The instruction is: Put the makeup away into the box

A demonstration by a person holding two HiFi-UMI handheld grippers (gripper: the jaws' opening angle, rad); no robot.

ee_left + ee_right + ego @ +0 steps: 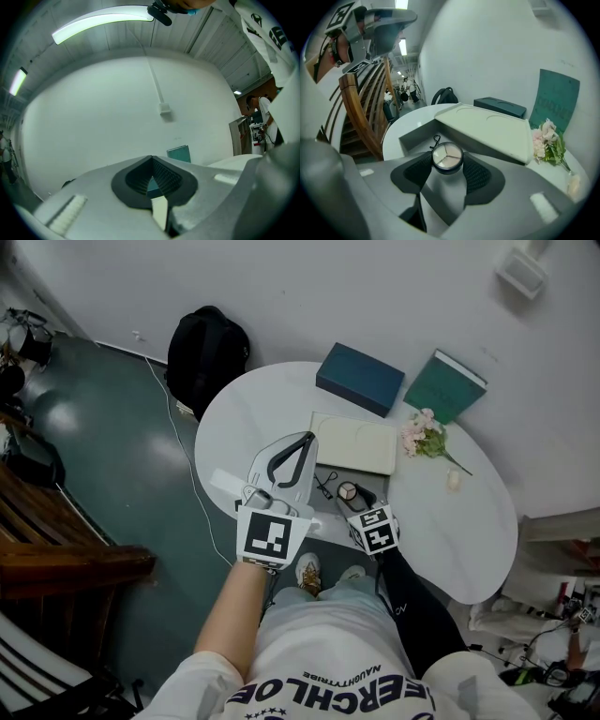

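A round compact [447, 157] with pale powders in three wedges sits between the black pads of my right gripper [447, 163], which is shut on it. In the head view the compact [348, 490] and the right gripper [355, 496] hang over the near part of the grey open box [327, 471]. The box's cream lid [356, 443] stands open behind it. A thin black tool [436, 139] lies inside the box [410, 136]. My left gripper [307, 439] hovers left of the box, its jaw tips touching and nothing held. Its closed tips [151, 160] point level at the wall.
On the round white table [244, 409] stand a dark blue box [360, 379], a green book [445, 385] leaning on the wall, pink flowers [424, 436] and a small cream item [454, 480]. A black backpack [208, 348] sits on the floor; wooden stairs [56, 549] are at left.
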